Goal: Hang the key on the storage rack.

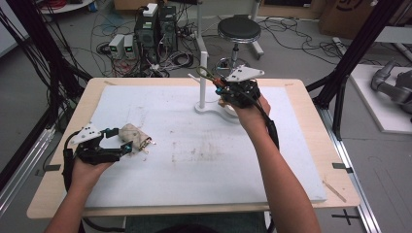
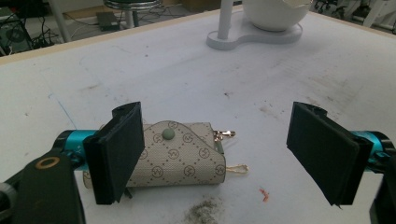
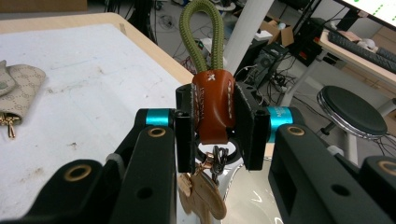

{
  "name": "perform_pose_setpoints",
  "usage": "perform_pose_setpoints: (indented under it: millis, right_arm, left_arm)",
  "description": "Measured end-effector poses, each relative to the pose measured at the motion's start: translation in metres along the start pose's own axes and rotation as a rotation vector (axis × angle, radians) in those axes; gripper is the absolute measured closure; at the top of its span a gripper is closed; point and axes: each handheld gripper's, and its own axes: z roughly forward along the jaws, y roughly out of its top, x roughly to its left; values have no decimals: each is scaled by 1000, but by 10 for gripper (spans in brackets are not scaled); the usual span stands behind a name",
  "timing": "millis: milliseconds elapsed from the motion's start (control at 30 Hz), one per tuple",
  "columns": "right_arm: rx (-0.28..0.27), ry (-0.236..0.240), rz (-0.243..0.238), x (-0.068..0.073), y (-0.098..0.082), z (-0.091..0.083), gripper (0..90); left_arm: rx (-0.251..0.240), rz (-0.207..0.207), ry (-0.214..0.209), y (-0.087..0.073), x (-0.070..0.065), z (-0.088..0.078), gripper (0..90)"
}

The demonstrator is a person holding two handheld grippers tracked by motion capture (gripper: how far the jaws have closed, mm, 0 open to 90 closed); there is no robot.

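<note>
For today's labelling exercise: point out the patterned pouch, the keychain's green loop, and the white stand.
patterned pouch (image 2: 187, 154), left gripper view, on its front flap.
green loop (image 3: 201, 35), right gripper view, on the cord's left side.
white stand (image 1: 202, 87), high view, on its upright post.

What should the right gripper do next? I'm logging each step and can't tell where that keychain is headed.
Probably carry the keychain on toward the white stand. The right gripper is shut on its brown leather tab, green loop up, close to the stand's post, while the left gripper is open by the pouch.
</note>
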Motion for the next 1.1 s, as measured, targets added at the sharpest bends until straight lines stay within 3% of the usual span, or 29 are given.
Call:
perform_pose_setpoints:
  millis: [133, 767, 900, 933, 967, 1000, 1100]
  right_arm:
    - [-5, -2, -2, 1, 3, 5, 721]
    - [79, -38, -2, -1, -5, 27, 717]
    - [107, -47, 7, -2, -8, 31, 662]
    - [110, -63, 6, -1, -8, 32, 540]
    - [110, -63, 6, -1, -8, 32, 540]
    - [115, -70, 29, -2, -9, 31, 420]
    - [122, -58, 45, -3, -10, 29, 390]
  left_arm:
    - [-5, -9, 8, -1, 1, -2, 190]
    - [-1, -8, 6, -1, 2, -2, 190]
    - [0, -8, 5, -1, 2, -2, 190]
    - [1, -9, 5, -1, 2, -2, 190]
    - [1, -9, 5, -1, 2, -2, 190]
    - [-1, -9, 4, -1, 2, -2, 190]
    - [0, -9, 5, -1, 2, -2, 190]
